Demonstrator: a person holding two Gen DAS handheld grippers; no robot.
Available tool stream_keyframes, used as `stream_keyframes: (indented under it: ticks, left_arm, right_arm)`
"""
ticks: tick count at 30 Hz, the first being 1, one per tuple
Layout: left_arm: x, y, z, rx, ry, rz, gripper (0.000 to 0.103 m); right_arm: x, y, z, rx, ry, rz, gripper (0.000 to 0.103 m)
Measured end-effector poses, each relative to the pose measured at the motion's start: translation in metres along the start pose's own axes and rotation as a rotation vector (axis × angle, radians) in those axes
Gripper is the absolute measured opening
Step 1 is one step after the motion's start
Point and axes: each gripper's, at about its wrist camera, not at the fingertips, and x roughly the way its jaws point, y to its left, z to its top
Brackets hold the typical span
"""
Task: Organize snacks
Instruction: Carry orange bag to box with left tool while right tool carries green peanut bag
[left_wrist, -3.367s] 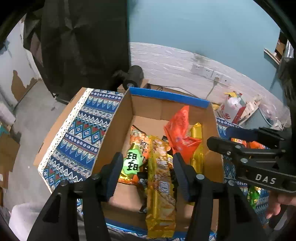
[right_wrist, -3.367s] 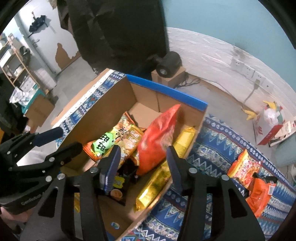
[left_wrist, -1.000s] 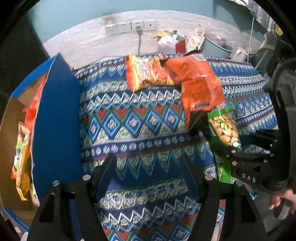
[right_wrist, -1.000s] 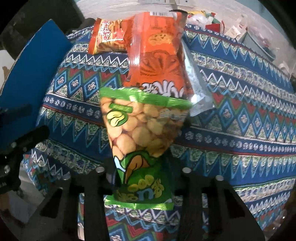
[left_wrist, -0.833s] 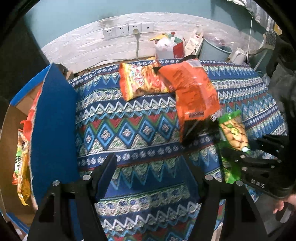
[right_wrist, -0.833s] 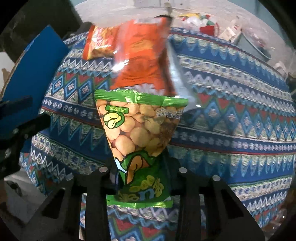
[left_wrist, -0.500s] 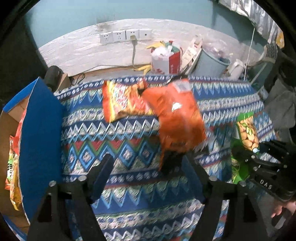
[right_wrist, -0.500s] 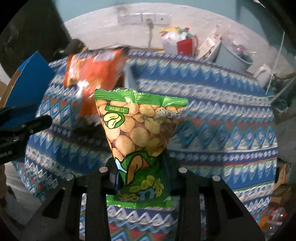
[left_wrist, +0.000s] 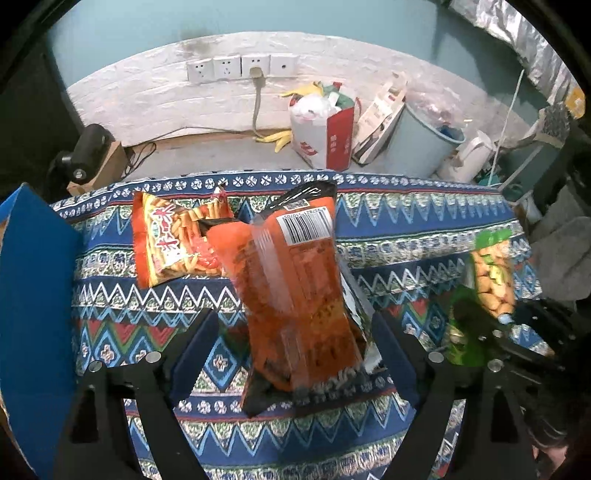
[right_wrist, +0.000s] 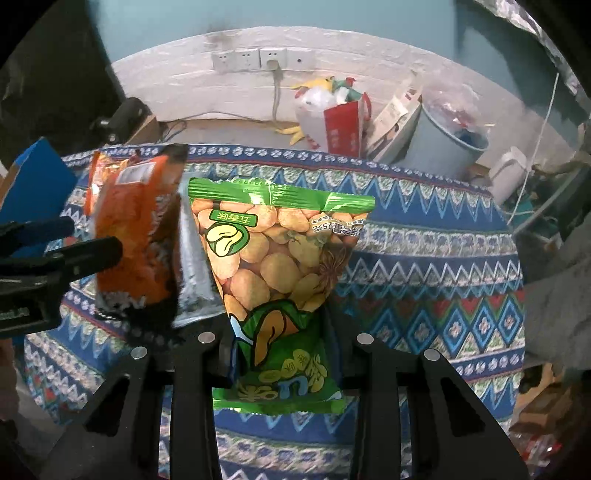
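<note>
My right gripper (right_wrist: 280, 332) is shut on a green bag of broad beans (right_wrist: 273, 258) and holds it upright above the patterned tablecloth (right_wrist: 424, 280). The bag also shows at the right of the left wrist view (left_wrist: 491, 280). My left gripper (left_wrist: 295, 343) stands wide around an orange snack bag (left_wrist: 295, 302); the bag's lower end lies between the fingers. The bag looks lifted, but I cannot tell whether the jaws grip it. A red-orange stick-snack bag (left_wrist: 170, 240) lies on the cloth behind it. The blue-sided cardboard box (left_wrist: 33, 295) is at the far left.
Beyond the table's far edge are a red-and-white trash bag (left_wrist: 325, 125), a blue bin (left_wrist: 421, 151), a white kettle (left_wrist: 469, 155) and wall sockets (left_wrist: 240, 68). A black device (left_wrist: 88, 147) sits on a small box at the back left.
Both grippers left the box and swung right over the cloth. The right gripper took the green bag and lifted it. The orange bag has come up between the left fingers.
</note>
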Motion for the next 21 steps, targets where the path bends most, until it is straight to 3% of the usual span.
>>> stream_keyframes:
  ticks: [12, 15, 21]
  left_arm:
    - [0.040, 0.007, 0.001, -0.028, 0.071, -0.033, 0.086]
    - [0.042, 0.009, -0.002, -0.029, 0.075, -0.076, 0.073]
    - [0.038, 0.005, -0.005, 0.037, 0.060, -0.067, 0.058]
  right_arm:
    - [0.019, -0.011, 0.020, 0.020, 0.017, 0.045, 0.034]
    - [0.022, -0.007, 0.024, 0.013, 0.019, 0.049, 0.034]
    - [0.025, -0.002, 0.025, 0.005, 0.023, 0.049, 0.034]
